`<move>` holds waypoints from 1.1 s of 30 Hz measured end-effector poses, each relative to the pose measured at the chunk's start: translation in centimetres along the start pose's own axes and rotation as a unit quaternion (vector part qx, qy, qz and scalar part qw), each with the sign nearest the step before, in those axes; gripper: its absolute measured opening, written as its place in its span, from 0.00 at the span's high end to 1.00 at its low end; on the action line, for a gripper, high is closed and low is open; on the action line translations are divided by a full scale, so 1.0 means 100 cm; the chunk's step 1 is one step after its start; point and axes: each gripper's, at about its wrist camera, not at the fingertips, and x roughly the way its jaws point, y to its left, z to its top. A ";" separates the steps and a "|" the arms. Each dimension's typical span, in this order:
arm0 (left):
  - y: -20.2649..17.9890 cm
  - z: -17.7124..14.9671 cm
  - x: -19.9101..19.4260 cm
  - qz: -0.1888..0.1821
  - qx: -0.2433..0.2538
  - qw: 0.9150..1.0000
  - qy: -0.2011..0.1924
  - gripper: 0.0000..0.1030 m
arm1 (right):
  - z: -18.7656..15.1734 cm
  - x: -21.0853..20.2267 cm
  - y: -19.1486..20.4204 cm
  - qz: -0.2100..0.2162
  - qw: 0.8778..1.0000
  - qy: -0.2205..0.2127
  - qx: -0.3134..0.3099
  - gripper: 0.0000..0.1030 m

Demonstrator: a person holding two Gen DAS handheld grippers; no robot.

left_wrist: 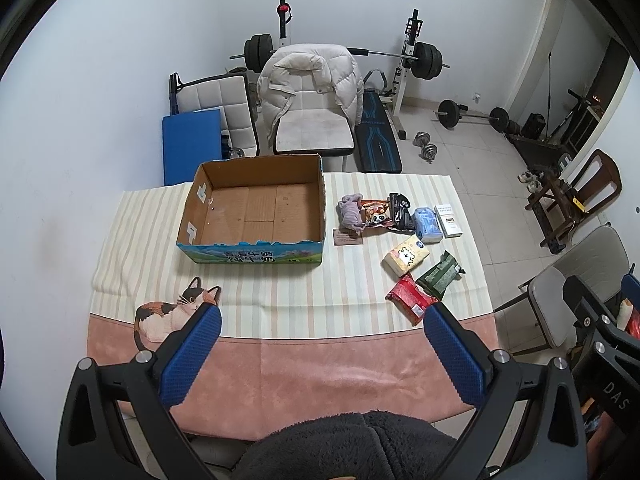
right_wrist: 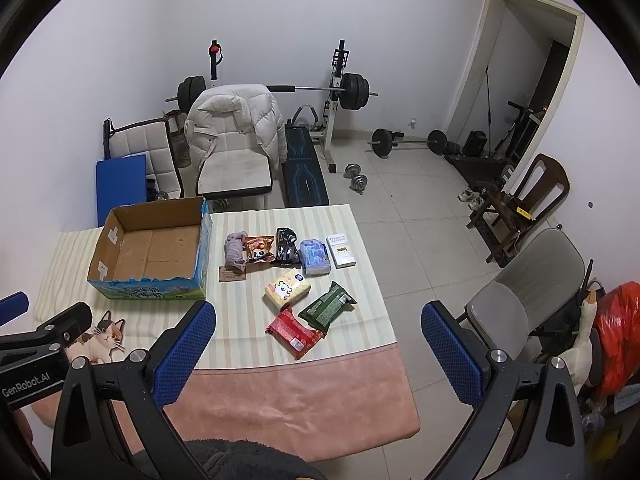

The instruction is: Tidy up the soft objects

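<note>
An open, empty cardboard box (left_wrist: 256, 208) (right_wrist: 152, 248) stands on the table's far left. To its right lie several soft packs: a purple cloth (left_wrist: 352, 210) (right_wrist: 235, 249), a panda snack bag (left_wrist: 376, 213), a black pouch (left_wrist: 400, 206), a blue tissue pack (left_wrist: 428, 219) (right_wrist: 315, 257), a yellow tissue pack (left_wrist: 406, 256) (right_wrist: 287, 287), a green pack (left_wrist: 440, 273) (right_wrist: 326, 307) and a red pack (left_wrist: 412, 299) (right_wrist: 295, 332). My left gripper (left_wrist: 322, 316) is open and empty above the near edge. My right gripper (right_wrist: 318, 314) is open and empty, near the red pack.
A white carton (left_wrist: 449, 220) and a brown card (left_wrist: 347, 237) lie among the packs. The striped cloth with a cat print (left_wrist: 172, 312) covers the table. A chair with a white jacket (left_wrist: 310, 92), weights and a grey chair (right_wrist: 524, 292) stand around.
</note>
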 end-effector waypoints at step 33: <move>-0.002 -0.001 0.004 0.000 -0.001 1.000 0.003 0.00 | 0.002 0.002 0.000 -0.001 1.000 -0.002 -0.001 0.00</move>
